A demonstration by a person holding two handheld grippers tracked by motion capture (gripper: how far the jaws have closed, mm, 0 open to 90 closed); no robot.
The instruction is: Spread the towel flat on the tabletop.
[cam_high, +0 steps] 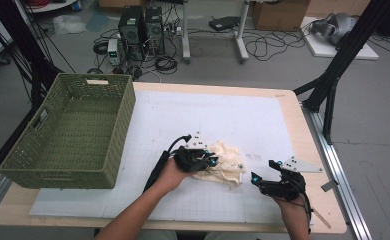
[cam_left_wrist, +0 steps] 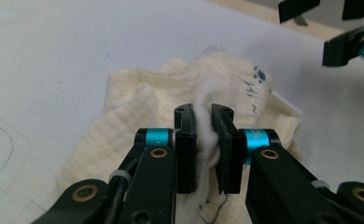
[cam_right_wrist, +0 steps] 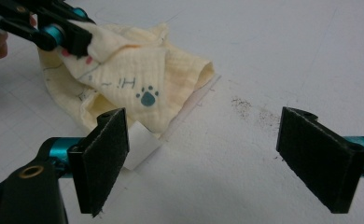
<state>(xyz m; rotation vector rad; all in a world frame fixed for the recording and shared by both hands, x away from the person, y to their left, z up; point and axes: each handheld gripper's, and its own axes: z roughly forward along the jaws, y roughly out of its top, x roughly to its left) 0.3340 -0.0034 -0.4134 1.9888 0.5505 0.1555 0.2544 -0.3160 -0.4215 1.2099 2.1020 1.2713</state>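
Left tool (cam_left_wrist: 203, 140) clamped on bunched fold of cream paw-print cloth (cam_left_wrist: 152, 112), pinch high to lift it off table (cam_high: 263, 125). Right tool (cam_right_wrist: 217, 158) jaws wide, empty, near cloth's corner, likely waiting to grab. Green basket (cam_high: 118, 130) well apart at left.

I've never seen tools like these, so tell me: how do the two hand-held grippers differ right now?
The left gripper has its jaws pinched on a fold of the cream cloth; the right gripper has jaws spread wide with nothing between them. The left sits over the cloth; the right hovers beside it above the white mat. Both are black with teal parts, each in one hand.
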